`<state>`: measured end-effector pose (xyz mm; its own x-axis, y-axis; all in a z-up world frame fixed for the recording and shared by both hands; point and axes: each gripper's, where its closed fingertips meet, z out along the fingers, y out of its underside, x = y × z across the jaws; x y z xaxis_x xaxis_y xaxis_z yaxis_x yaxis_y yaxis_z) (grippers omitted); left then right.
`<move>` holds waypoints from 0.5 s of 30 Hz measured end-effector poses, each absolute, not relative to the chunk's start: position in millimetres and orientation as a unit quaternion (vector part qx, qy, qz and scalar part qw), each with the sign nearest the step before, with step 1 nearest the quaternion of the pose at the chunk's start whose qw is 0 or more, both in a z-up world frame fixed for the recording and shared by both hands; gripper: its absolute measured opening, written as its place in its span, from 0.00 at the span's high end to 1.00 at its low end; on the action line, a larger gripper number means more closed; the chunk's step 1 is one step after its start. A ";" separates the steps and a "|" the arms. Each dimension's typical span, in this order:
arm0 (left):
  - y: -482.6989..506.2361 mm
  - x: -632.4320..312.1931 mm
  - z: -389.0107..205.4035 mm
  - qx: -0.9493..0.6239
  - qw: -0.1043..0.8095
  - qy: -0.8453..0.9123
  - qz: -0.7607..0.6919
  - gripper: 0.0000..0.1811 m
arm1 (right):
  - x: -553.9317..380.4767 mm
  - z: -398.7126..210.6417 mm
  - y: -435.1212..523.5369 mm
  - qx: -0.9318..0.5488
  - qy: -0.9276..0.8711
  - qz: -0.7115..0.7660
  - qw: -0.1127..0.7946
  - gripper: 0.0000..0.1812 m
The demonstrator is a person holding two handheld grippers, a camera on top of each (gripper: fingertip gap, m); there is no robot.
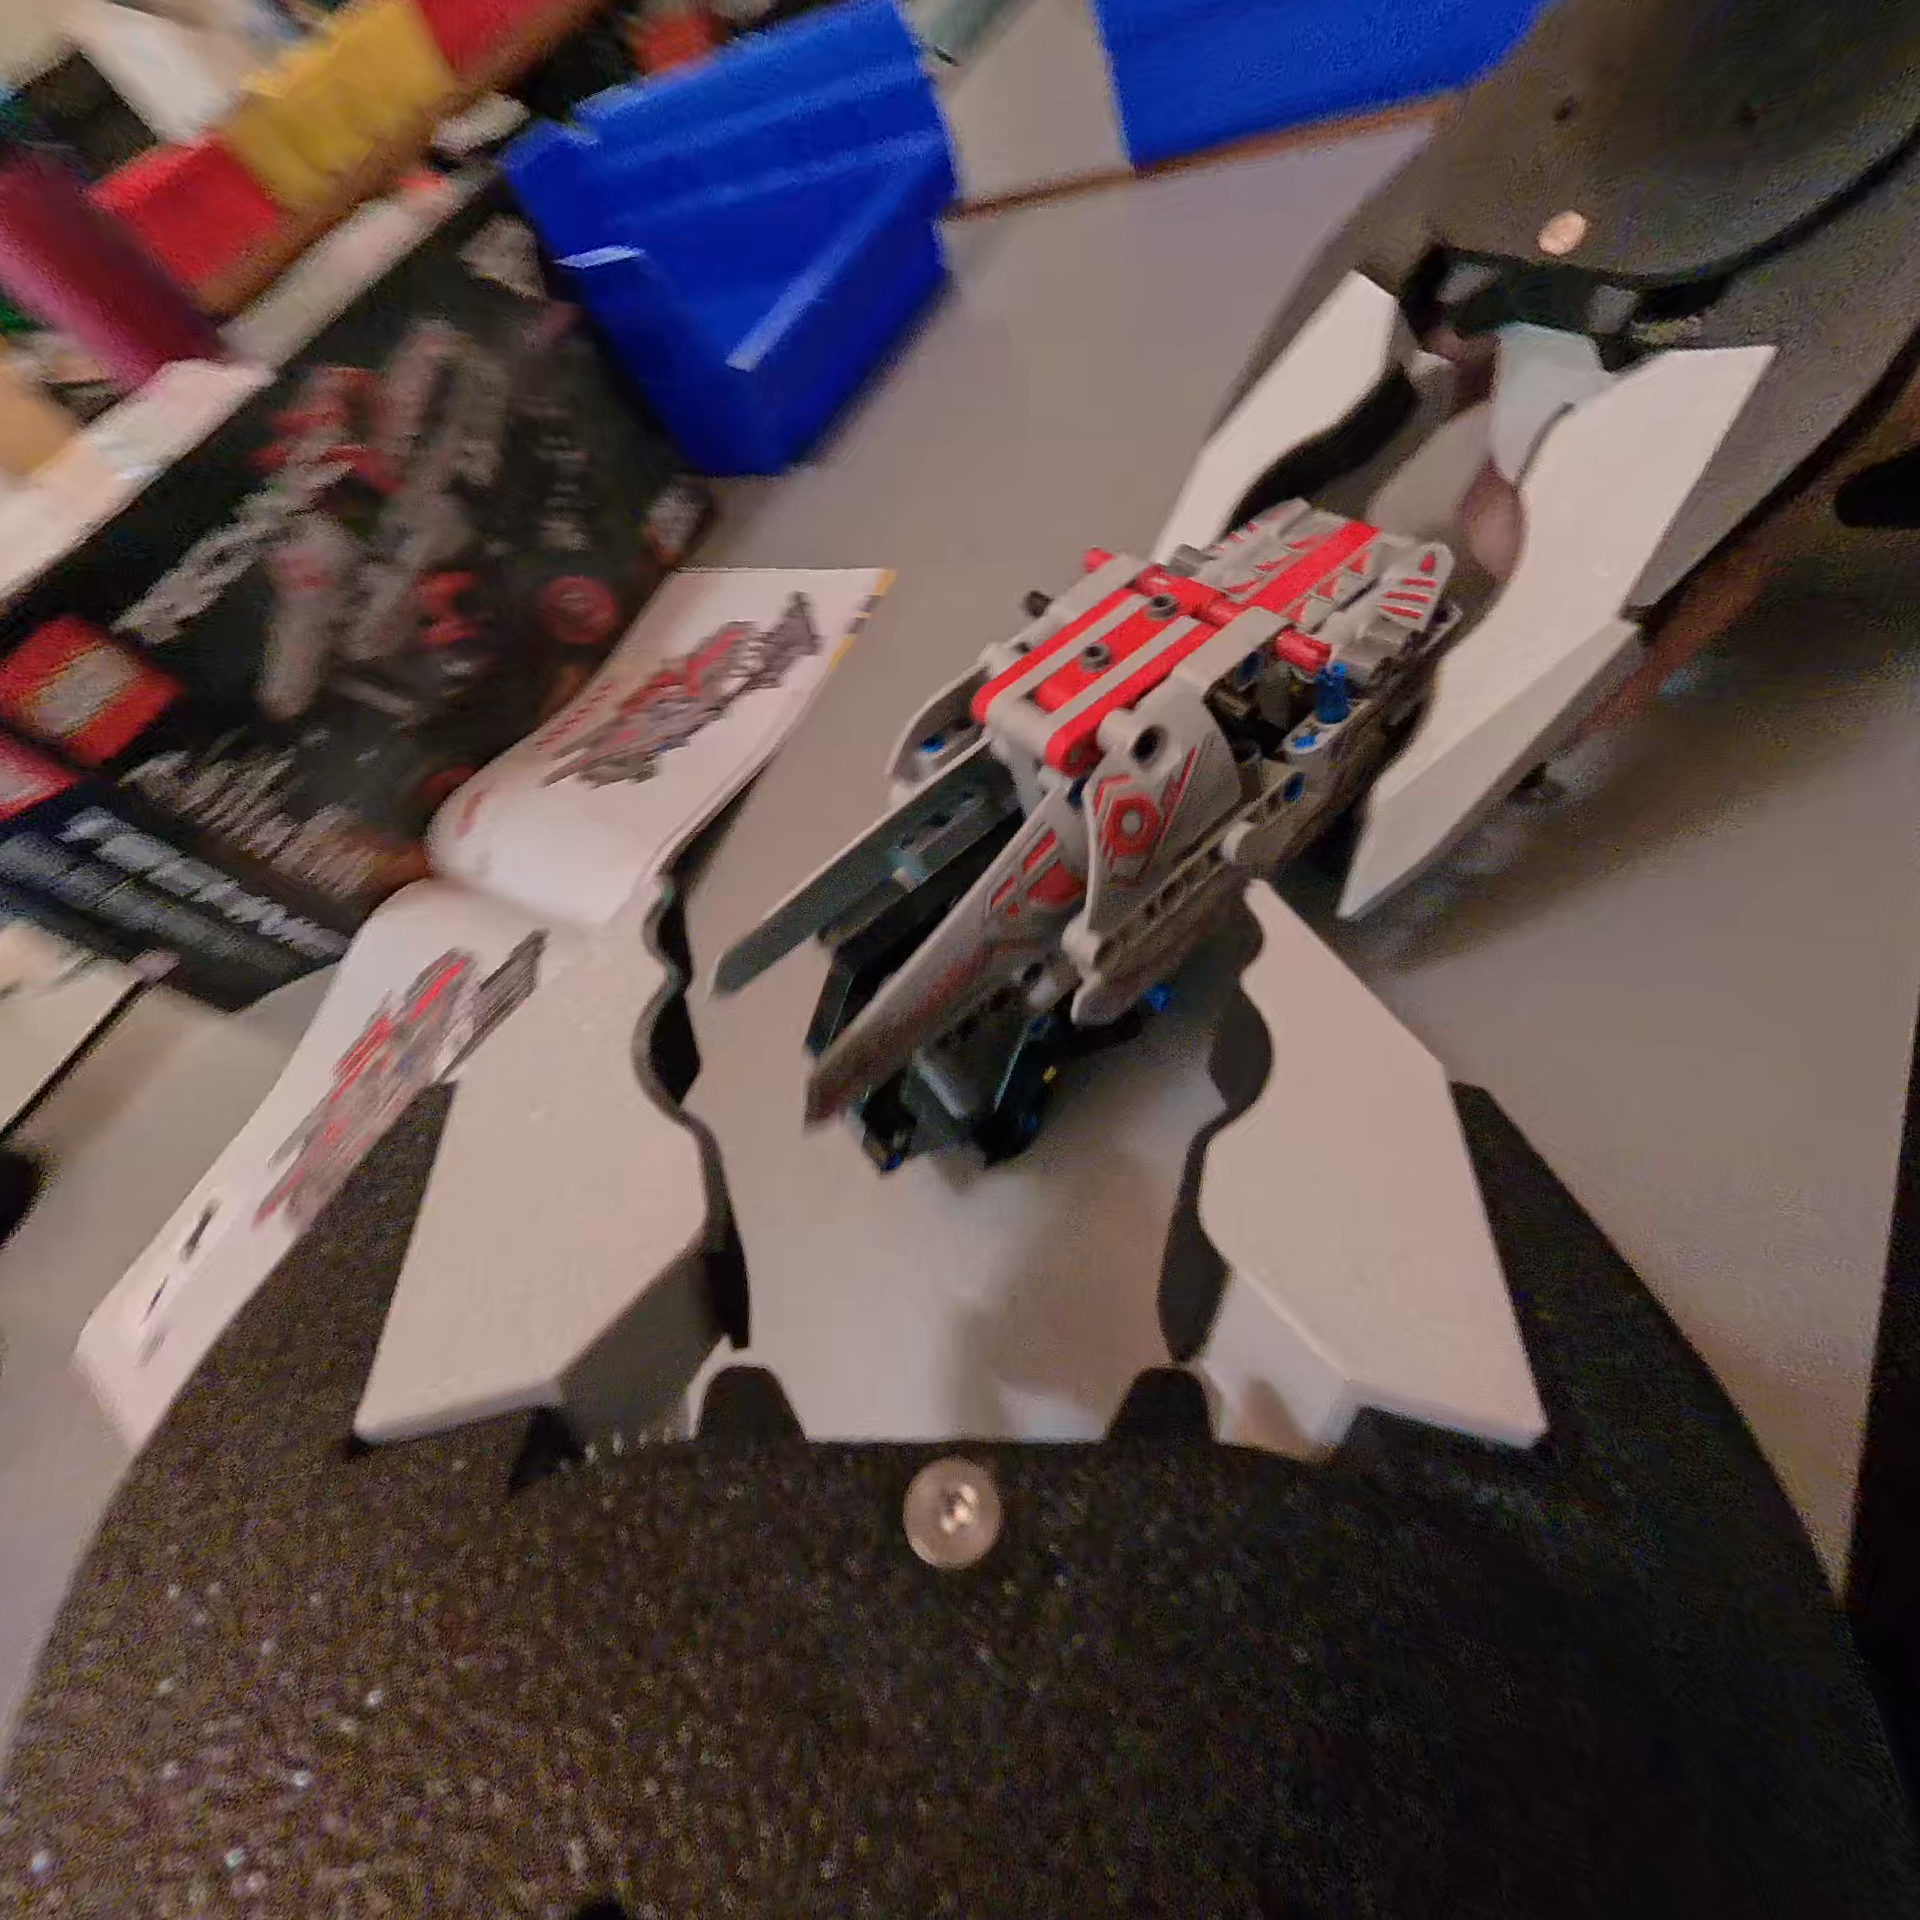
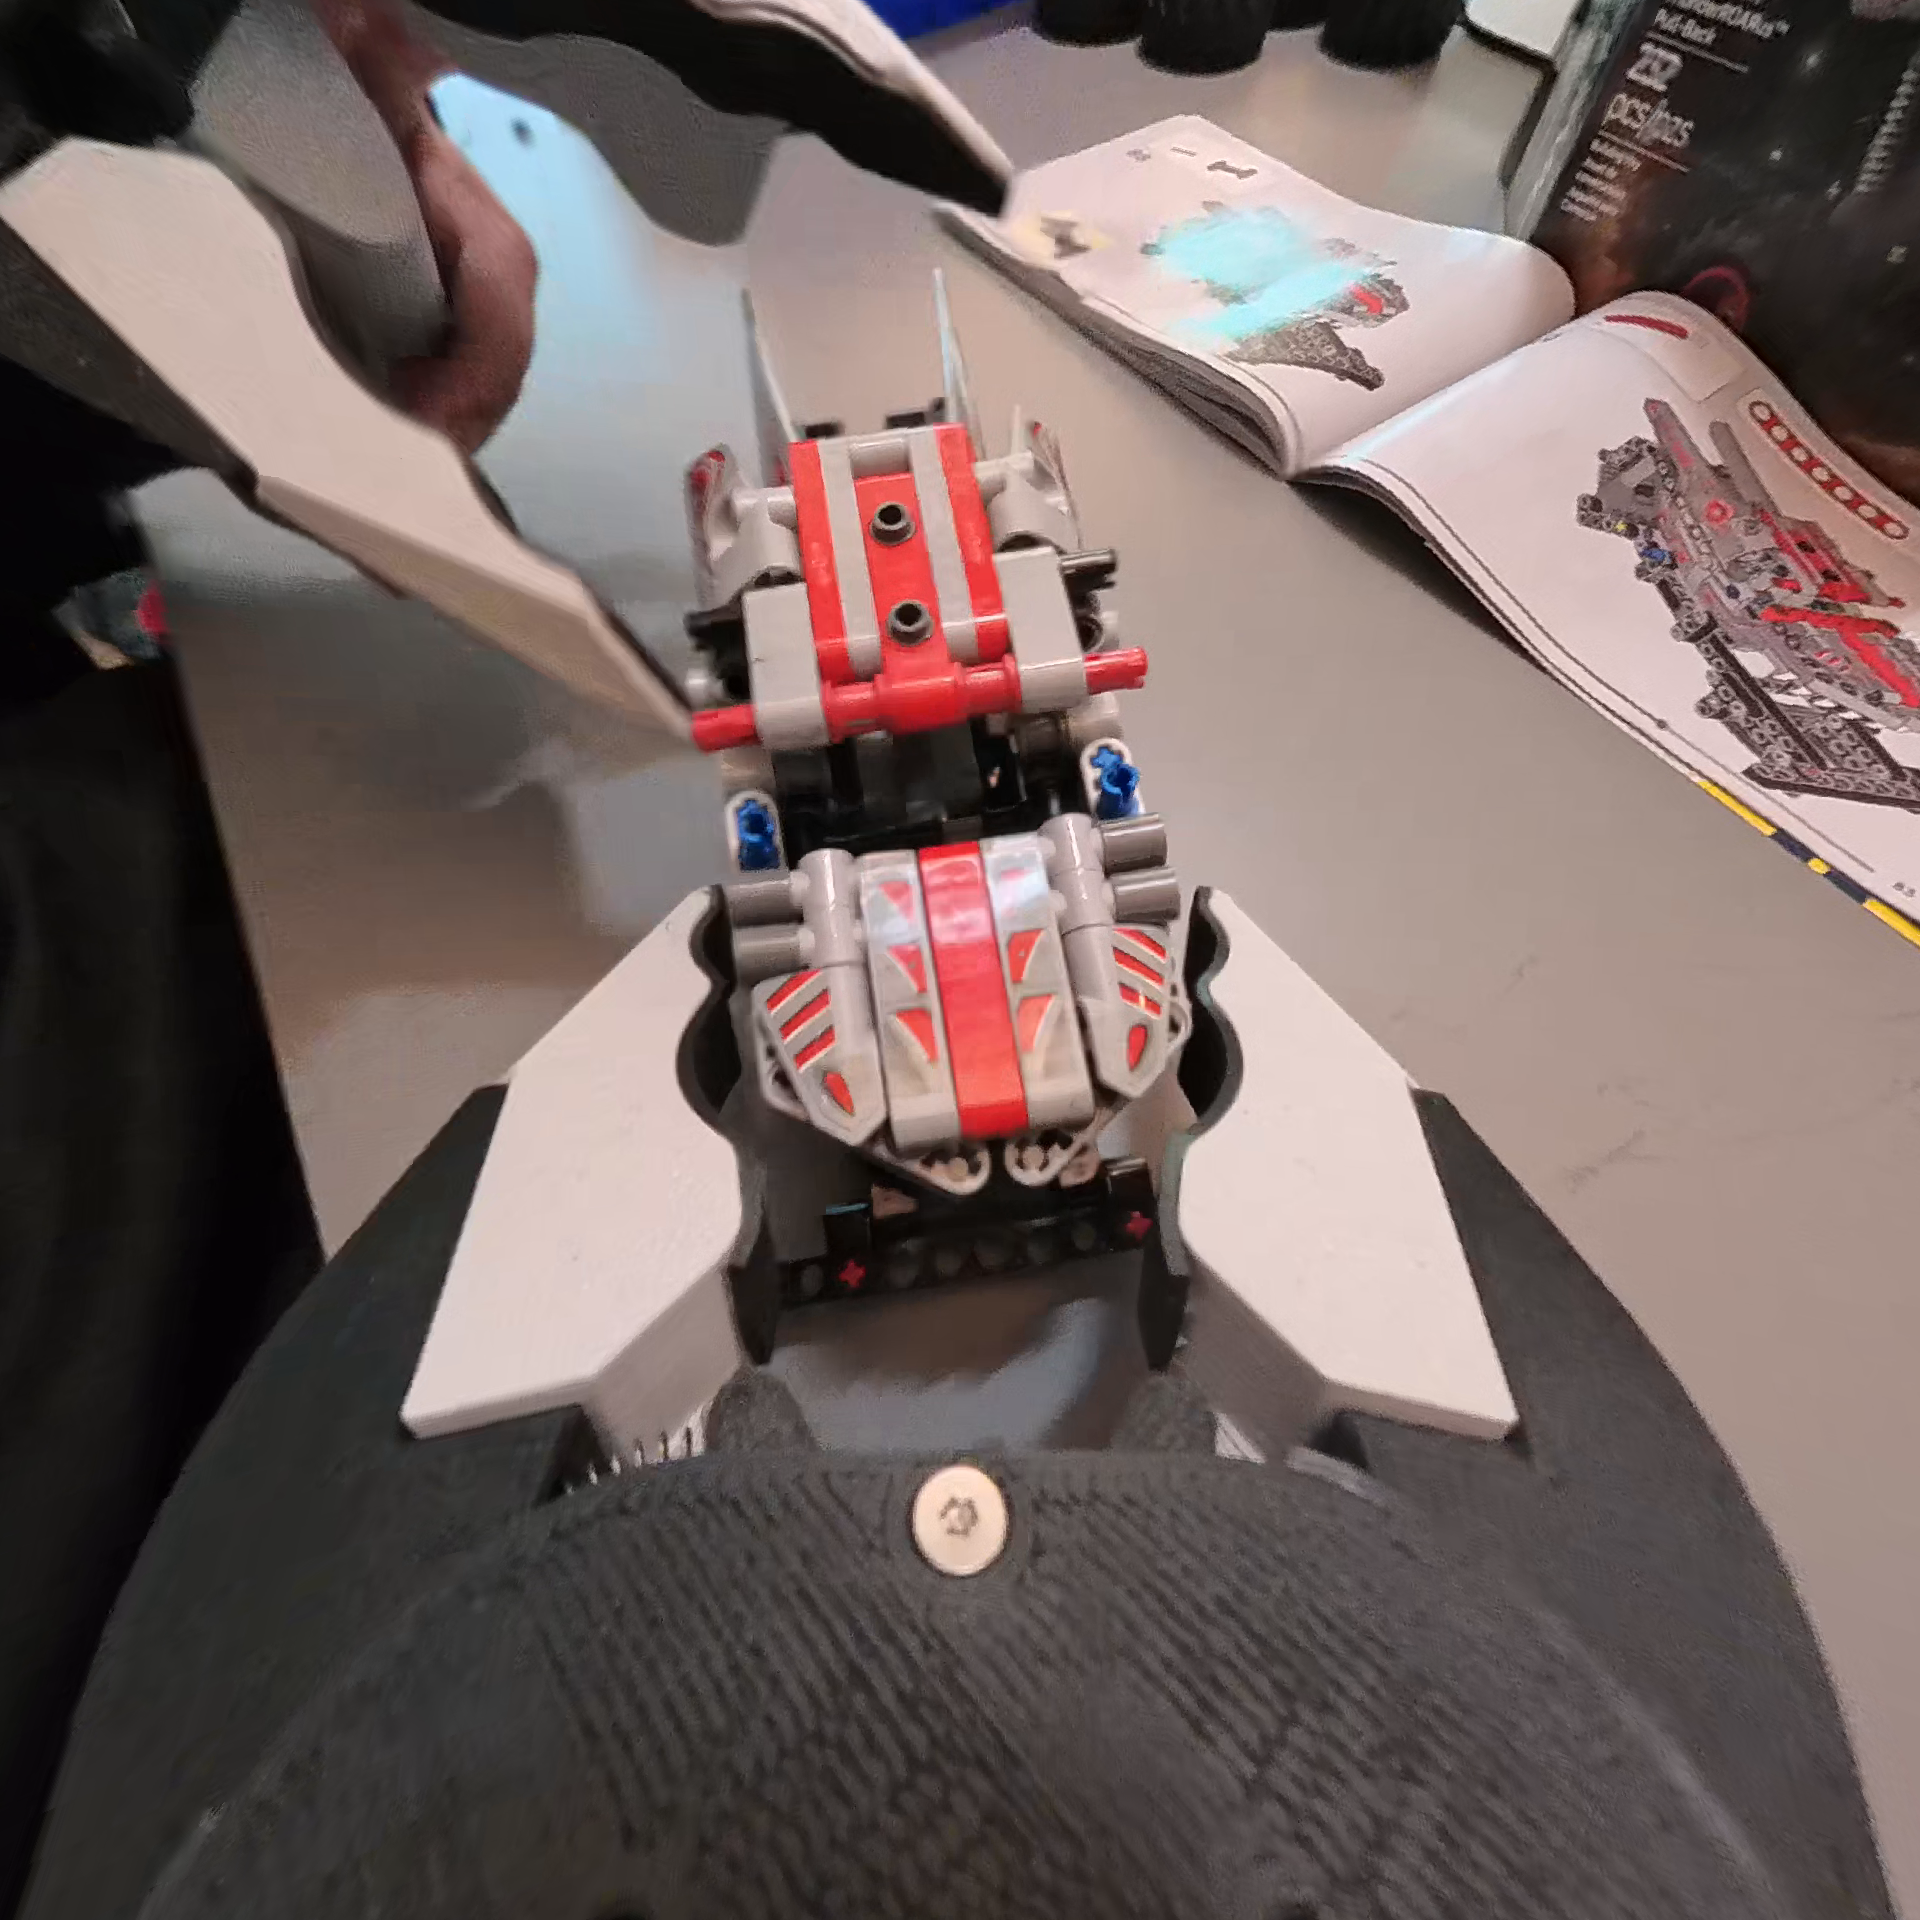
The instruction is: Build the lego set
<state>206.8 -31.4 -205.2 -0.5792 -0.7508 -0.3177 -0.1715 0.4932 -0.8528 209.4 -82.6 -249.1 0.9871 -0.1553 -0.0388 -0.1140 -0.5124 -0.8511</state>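
Grey-and-red lego vehicle (image 2: 925,831) sat on the grey tabletop (image 2: 1403,935). Right gripper (image 2: 961,997) fingers were clamped on its rear end. Left gripper (image 1: 961,997) fingers were spread wide, straddling its front. Open instruction booklet (image 2: 1455,416) lay near it.

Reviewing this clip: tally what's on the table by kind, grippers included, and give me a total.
Grippers: 2, left gripper open, right gripper shut on the model
Lego model: 1
Open instruction booklet: 1
Lego box: 1
Blue bins: 2, the second only partly in frame
Total: 7
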 end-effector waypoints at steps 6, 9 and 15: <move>-48.5 149.1 -223.1 -0.340 0.267 0.783 -0.448 0.82 | 215.9 -221.2 -100.3 -0.859 0.063 0.005 0.508 0.47; -65.9 155.0 -226.4 -0.350 0.234 0.773 -0.474 0.92 | 211.5 -241.4 -95.0 -0.892 0.028 0.029 0.451 0.50; -82.1 173.8 -241.4 -0.400 0.138 0.760 -0.494 0.94 | 200.7 -242.0 -82.4 -0.886 0.039 0.039 0.460 0.59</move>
<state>173.8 -82.1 -241.4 -0.6419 -0.7439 0.1861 -0.4719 0.1920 -0.8605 200.7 -82.4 -242.0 0.9940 -0.0328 -0.1045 -0.1044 -0.5737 -0.8124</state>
